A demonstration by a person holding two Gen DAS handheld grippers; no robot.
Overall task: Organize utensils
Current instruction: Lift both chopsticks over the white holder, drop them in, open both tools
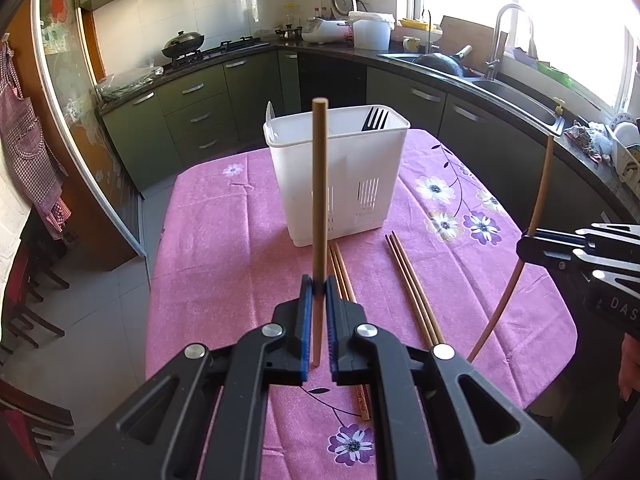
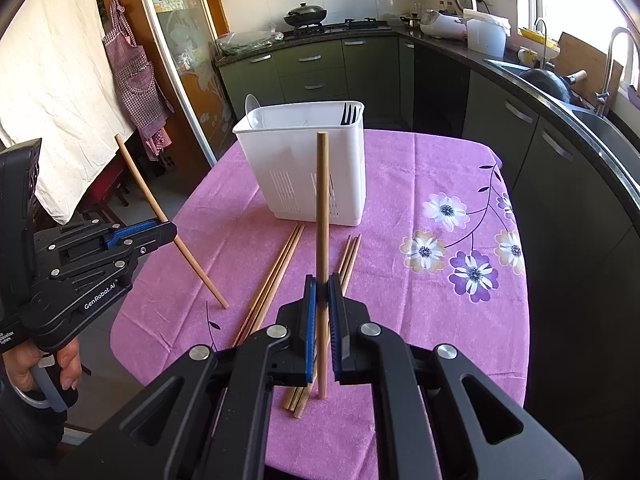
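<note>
Evidently each hand-held gripper is clamped on one chopstick, held upright so it can drop into the white utensil holder [image 1: 336, 172] at centre frame: the left hand-held gripper [image 1: 318, 286] pinches the left chopstick [image 1: 320, 184], the right hand-held gripper [image 2: 322, 286] the right chopstick [image 2: 322, 200]. More chopsticks [image 1: 414, 288] lie on the table [image 1: 224, 240] below the holder, awaiting sorting.

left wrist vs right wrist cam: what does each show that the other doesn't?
Only left wrist: the right gripper from the side, clamped on its chopstick, and a dish rack at far right.

Only right wrist: the left gripper from the side with the hand on its handle, and a white cloth hanging at left.

Both: white utensil caddy holding a black fork, loose chopsticks on the pink tablecloth, each gripper shut on one upright chopstick.
</note>
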